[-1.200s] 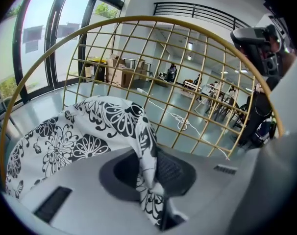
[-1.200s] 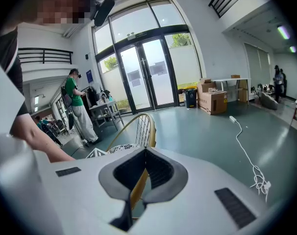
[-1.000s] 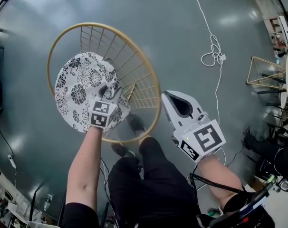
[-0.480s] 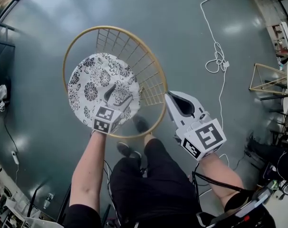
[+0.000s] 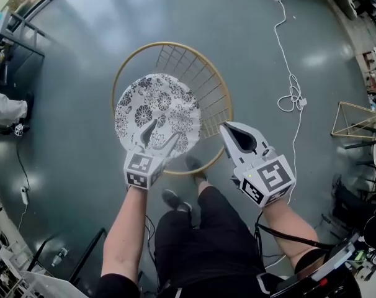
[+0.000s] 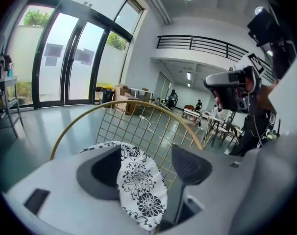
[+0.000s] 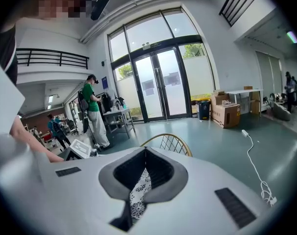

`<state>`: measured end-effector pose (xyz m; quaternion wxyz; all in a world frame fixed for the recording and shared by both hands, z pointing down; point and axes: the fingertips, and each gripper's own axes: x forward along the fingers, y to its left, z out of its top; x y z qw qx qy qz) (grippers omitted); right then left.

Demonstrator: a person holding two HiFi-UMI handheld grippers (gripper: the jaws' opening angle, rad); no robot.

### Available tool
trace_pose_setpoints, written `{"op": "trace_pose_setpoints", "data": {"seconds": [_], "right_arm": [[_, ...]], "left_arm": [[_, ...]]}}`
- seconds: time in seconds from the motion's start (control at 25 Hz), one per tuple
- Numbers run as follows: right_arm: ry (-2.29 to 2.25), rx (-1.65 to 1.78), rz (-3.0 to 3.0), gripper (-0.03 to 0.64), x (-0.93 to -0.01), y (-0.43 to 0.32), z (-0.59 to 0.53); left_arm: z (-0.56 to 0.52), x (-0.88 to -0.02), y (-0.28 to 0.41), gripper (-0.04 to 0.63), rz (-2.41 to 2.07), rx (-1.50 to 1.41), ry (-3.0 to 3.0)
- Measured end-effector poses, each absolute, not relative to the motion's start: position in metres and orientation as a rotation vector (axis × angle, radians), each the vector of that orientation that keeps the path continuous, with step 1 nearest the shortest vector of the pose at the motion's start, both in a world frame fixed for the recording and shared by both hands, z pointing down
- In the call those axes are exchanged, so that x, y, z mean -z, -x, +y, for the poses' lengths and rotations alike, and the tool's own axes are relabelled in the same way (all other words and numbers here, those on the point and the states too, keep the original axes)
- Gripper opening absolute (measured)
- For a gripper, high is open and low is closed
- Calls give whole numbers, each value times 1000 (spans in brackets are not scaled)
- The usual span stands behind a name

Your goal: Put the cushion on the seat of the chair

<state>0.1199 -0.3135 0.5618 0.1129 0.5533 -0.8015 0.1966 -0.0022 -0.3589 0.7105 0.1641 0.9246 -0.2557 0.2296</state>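
The round black-and-white floral cushion (image 5: 157,104) lies on the seat of the gold wire chair (image 5: 169,44). My left gripper (image 5: 158,135) hovers over the cushion's near edge with its jaws spread wide and nothing between the pads. In the left gripper view the cushion (image 6: 138,185) shows lower down between the open jaws, with the chair's gold backrest grid (image 6: 153,126) behind it. My right gripper (image 5: 225,127) hangs just right of the chair's rim, its tips touching, holding nothing. The right gripper view shows the cushion (image 7: 137,199) through the gap below its closed tips (image 7: 141,151).
A white cable (image 5: 293,92) trails across the grey floor at the right. A gold wire frame (image 5: 355,120) stands at the far right. The person's legs and shoes (image 5: 175,200) are just below the chair. People stand at a table (image 7: 114,114) near glass doors.
The left gripper's jaws opened off the cushion's near edge and drew back from it, leaving the cushion on the seat. The right gripper stayed shut beside the chair.
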Motion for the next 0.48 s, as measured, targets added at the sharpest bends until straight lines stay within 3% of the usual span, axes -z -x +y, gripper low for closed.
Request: {"op": "trace_pose_setpoints", "data": {"seconds": [0.48], "right_arm": [[-1552,-461,-2482,8,-481,-63,-305]], "left_arm": [[-316,-568,105,236,-1075,-377,-2597]]}}
